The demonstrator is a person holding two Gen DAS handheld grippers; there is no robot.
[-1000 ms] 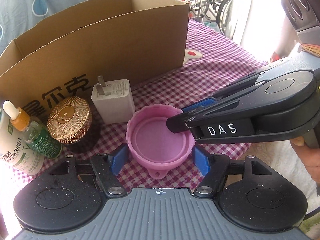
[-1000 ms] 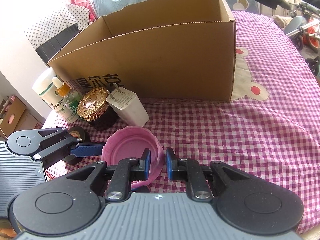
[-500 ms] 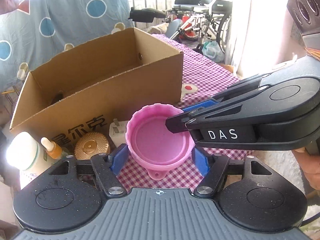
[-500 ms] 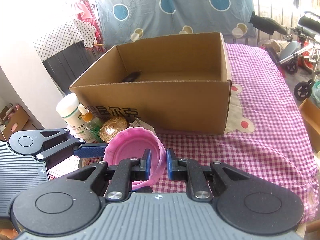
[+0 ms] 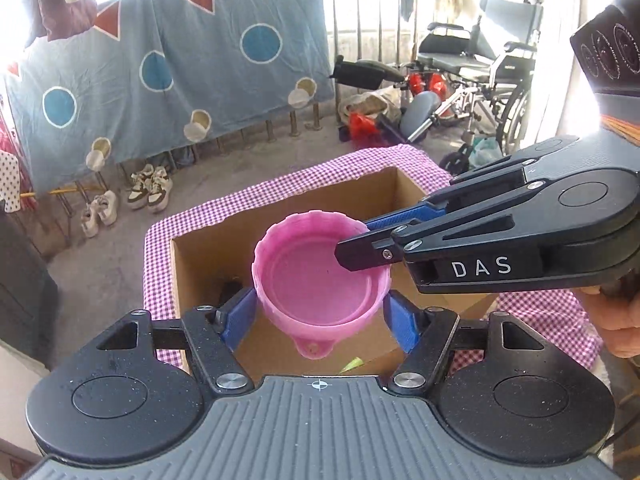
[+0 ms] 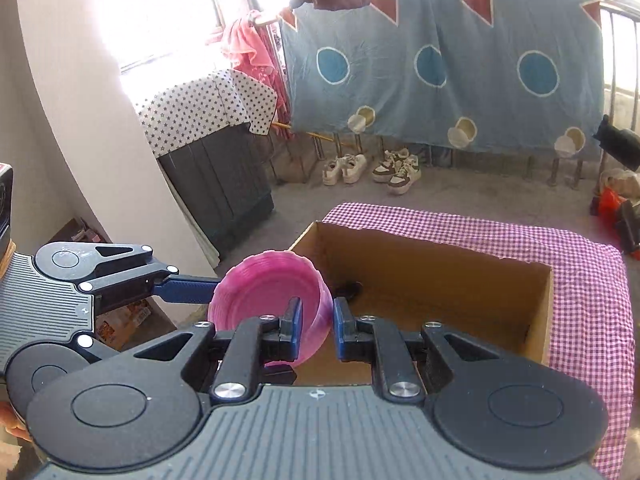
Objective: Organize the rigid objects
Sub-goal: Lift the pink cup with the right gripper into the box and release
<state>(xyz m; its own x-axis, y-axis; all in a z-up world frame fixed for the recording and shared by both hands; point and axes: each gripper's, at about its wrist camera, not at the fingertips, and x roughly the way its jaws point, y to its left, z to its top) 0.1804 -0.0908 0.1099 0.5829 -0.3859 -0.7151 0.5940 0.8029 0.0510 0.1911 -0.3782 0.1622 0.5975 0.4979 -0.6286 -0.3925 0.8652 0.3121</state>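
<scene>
A pink ribbed cup (image 5: 316, 280) hangs in the air above the open cardboard box (image 5: 208, 256). My left gripper (image 5: 320, 312) has a blue pad on each side of the cup and is shut on it. My right gripper (image 5: 352, 240) comes in from the right and is shut on the cup's rim. In the right wrist view the cup (image 6: 256, 292) sits between my right gripper's (image 6: 314, 328) pads, above the near left corner of the box (image 6: 440, 276). A dark object (image 6: 348, 290) lies inside the box.
The box stands on a pink checked tablecloth (image 6: 592, 280). A yellow-green item (image 5: 352, 364) lies in the box. Beyond the table are shoes (image 6: 376, 168), a blue hanging sheet (image 6: 440, 64), a dark cabinet (image 6: 224, 184) and a wheelchair (image 5: 480, 80).
Both grippers have lifted the pink cup off the table and carried it up over the open box. The bottles, jar and charger have dropped out of view.
</scene>
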